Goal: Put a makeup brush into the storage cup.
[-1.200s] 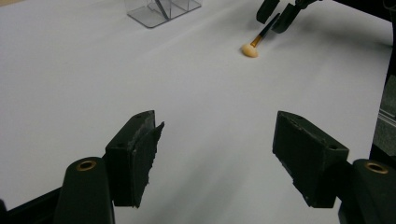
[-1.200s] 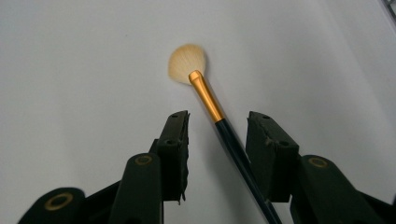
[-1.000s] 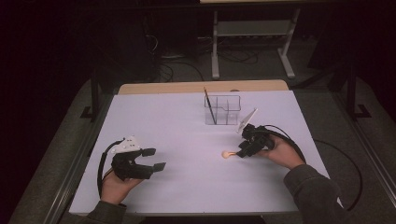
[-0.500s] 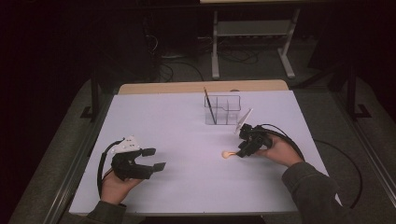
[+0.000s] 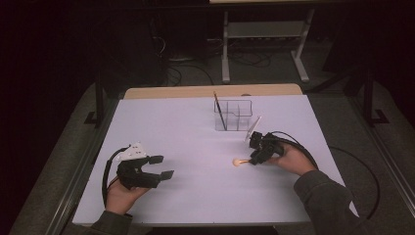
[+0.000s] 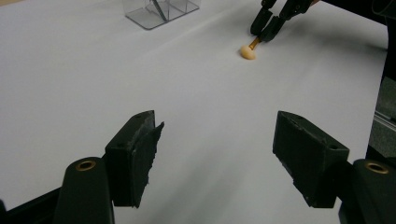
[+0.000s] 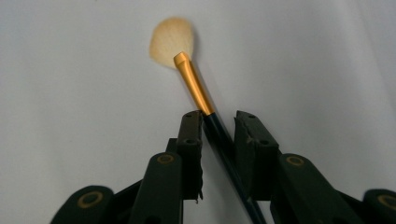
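Right tongs (image 7: 218, 135) had just been narrowing on the dark handle of the fan brush (image 7: 187, 65), a sliver of gap left, bristles flat on the desk (image 5: 161, 127): grasp nearly made; left tongs (image 6: 224, 154) stood wide and empty.

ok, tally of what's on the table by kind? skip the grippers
Fan brush with gold ferrule: 1
Dark thin stick standing in the organizer: 1
Clear compartment organizer: 1
Total: 3
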The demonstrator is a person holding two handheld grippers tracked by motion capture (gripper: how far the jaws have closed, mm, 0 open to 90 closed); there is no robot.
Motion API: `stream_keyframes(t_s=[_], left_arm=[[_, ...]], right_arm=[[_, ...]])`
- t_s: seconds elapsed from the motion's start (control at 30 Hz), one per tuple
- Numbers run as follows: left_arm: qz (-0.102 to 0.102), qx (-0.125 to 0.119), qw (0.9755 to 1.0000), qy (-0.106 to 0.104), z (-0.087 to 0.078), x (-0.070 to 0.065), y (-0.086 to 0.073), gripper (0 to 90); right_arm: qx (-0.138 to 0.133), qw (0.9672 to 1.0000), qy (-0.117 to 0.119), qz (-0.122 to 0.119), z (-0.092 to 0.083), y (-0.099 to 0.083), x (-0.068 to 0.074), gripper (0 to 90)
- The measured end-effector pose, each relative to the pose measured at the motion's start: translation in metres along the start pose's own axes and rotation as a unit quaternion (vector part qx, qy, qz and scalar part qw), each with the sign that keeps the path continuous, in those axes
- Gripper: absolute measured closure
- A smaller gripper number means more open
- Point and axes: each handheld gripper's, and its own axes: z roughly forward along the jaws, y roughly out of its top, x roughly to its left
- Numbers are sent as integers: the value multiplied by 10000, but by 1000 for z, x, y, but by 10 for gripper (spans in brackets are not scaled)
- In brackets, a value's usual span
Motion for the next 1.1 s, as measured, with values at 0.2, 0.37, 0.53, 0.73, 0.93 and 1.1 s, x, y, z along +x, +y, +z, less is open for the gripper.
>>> stream_keyframes(t_s=[0.2, 0.37, 0.53, 0.73, 0.93, 1.1], left_arm=[[-16, -15, 10000, -13, 0, 0, 0, 301], [-15, -2, 10000, -15, 0, 0, 0, 301], [-42, -36, 10000, -51, 1, 0, 1, 304], [-93, -55, 9999, -93, 0, 1, 0, 305], [-102, -75, 9999, -91, 0, 2, 0, 304], [-91, -66, 9999, -93, 0, 2, 0, 304]], right_arm=[[50, 9999, -134, -70, 1, 1, 3, 764], [99, 9997, -196, -115, 1, 3, 6, 811], [121, 9997, -199, -57, 1, 4, 5, 824], [72, 9998, 2, 172, 1, 2, -1, 827], [50, 9997, 61, 232, 0, 2, -3, 827], [60, 9997, 54, 239, 0, 2, -2, 827]])
